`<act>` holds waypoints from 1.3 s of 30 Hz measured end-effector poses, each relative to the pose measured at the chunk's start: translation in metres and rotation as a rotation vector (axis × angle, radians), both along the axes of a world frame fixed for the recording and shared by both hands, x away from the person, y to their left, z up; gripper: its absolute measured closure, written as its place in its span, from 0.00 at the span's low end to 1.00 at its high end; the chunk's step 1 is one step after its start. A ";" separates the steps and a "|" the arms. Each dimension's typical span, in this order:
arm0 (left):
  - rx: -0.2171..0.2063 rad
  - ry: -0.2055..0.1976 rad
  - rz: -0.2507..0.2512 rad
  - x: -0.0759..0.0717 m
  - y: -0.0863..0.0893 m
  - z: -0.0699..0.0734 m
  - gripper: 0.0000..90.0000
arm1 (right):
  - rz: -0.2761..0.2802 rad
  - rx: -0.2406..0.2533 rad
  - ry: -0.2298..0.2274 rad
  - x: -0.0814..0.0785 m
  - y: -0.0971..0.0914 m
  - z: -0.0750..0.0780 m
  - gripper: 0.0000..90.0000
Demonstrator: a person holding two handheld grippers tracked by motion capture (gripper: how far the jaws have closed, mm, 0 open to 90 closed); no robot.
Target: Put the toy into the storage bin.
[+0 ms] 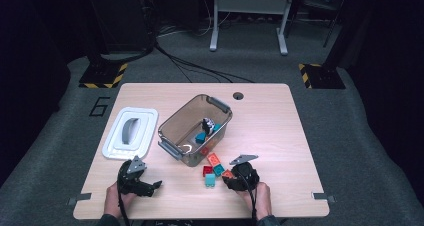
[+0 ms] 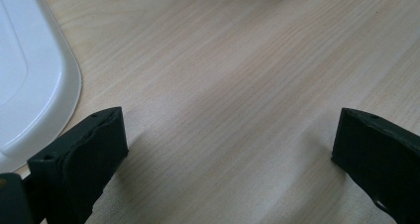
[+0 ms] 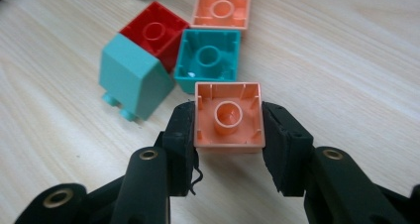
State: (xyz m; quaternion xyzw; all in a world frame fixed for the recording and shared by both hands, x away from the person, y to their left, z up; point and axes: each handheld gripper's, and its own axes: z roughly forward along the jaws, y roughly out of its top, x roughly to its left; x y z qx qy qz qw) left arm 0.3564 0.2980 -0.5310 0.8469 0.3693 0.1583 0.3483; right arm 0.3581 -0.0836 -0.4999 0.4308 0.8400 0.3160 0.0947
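The wooden desk carries a clear plastic bin near its middle, with a few blocks lying inside. A white lid lies flat to the bin's left. Just in front of the bin sits a small cluster: a red block, a pale teal block tipped on its side, a teal block and an orange block. The right claw is clamped on a salmon block, hollow side up, at the cluster's near edge. The left claw stands apart over bare desk.
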 end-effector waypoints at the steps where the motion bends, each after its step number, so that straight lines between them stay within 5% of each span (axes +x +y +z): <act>1: 0.000 0.000 0.000 0.000 0.000 0.000 0.00 | -0.003 -0.001 0.000 0.001 -0.001 0.000 0.65; 24: 0.000 0.000 0.000 0.000 0.000 0.000 0.00 | -0.104 0.017 -0.075 0.016 -0.032 0.029 0.65; 39: 0.000 0.000 0.000 0.000 0.000 0.000 0.00 | -0.110 0.045 -0.127 0.032 -0.036 0.060 0.65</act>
